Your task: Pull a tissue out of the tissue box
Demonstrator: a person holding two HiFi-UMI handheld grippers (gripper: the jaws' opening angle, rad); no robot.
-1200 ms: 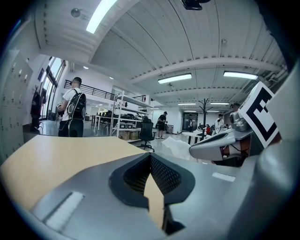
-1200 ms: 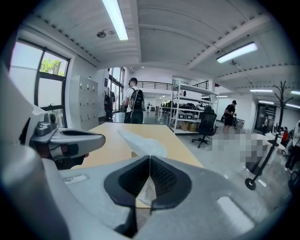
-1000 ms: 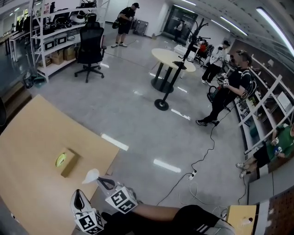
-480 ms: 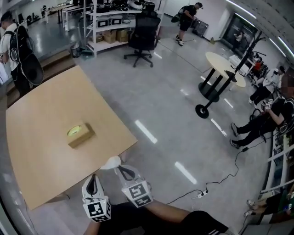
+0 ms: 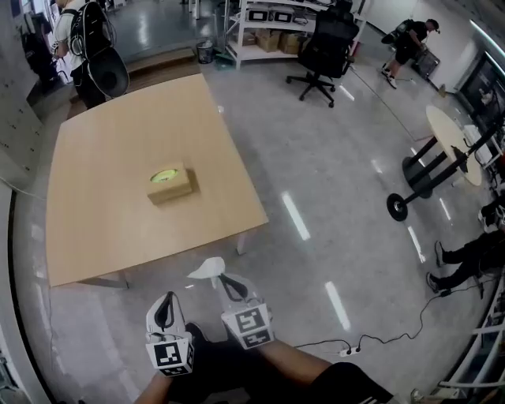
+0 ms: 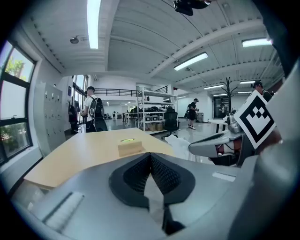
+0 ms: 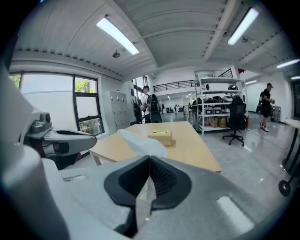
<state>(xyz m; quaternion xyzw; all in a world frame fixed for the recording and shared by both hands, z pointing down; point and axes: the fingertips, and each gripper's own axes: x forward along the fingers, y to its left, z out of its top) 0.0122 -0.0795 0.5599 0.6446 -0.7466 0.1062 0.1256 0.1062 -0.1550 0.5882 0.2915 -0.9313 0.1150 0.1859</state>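
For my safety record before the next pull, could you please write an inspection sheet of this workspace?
Surface: wooden table, with only the box on it.
Job's things: tissue box near the table's middle; one white tissue out of it, in front of the table's near edge.
Clutter: nothing seen.
Grippers: right gripper, fingers shut on the tissue; left gripper, fingers shut, holding nothing.
Cables: black cable and power strip on the floor at the right.
Surroundings: office chair, shelves, round stand table, person with a backpack beyond the table.
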